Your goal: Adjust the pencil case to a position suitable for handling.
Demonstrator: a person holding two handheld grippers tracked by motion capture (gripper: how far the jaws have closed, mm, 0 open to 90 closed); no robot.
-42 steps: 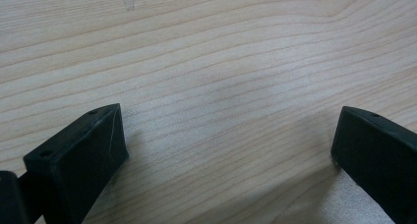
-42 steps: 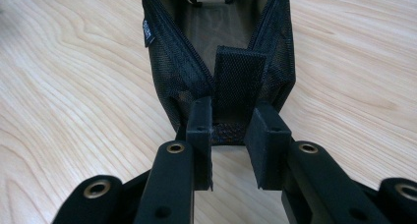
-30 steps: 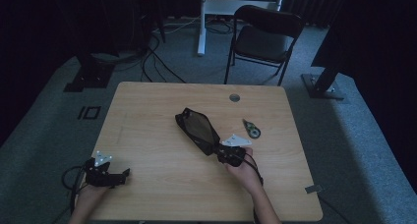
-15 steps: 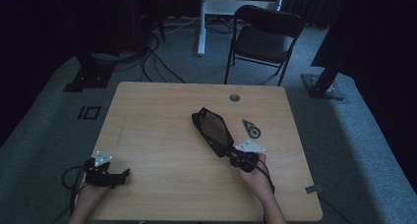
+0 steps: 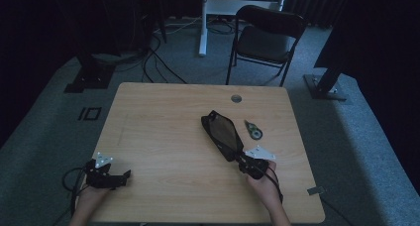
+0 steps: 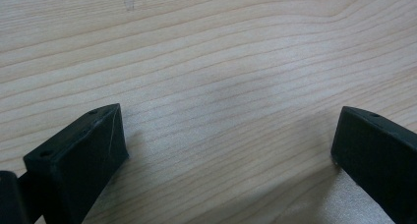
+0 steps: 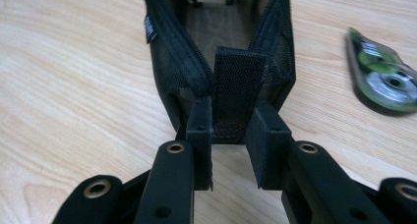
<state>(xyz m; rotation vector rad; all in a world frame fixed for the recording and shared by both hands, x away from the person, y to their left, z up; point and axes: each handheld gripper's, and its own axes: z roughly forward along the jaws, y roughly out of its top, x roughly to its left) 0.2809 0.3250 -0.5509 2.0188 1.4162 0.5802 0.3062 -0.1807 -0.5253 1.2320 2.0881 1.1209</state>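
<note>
A dim room; on the wooden table [image 5: 163,117], the right gripper [image 7: 228,135] is pinching the soft mesh pouch [image 5: 223,134] by its tab; left gripper [image 5: 106,174], lower left, fingers spread, empty.

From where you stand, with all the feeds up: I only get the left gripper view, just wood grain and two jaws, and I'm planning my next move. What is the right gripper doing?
Observer: The right gripper has its jaws closed on the fabric end tab of a black mesh zip pouch.
Operator: Is anything else on the table near it?
Observer: A small green tape dispenser lies on the table just right of the pouch, apart from it.
Operator: And where does my left gripper sit?
Observer: The left gripper is near the table's front left corner, far from the pouch, jaws open over bare wood.
</note>
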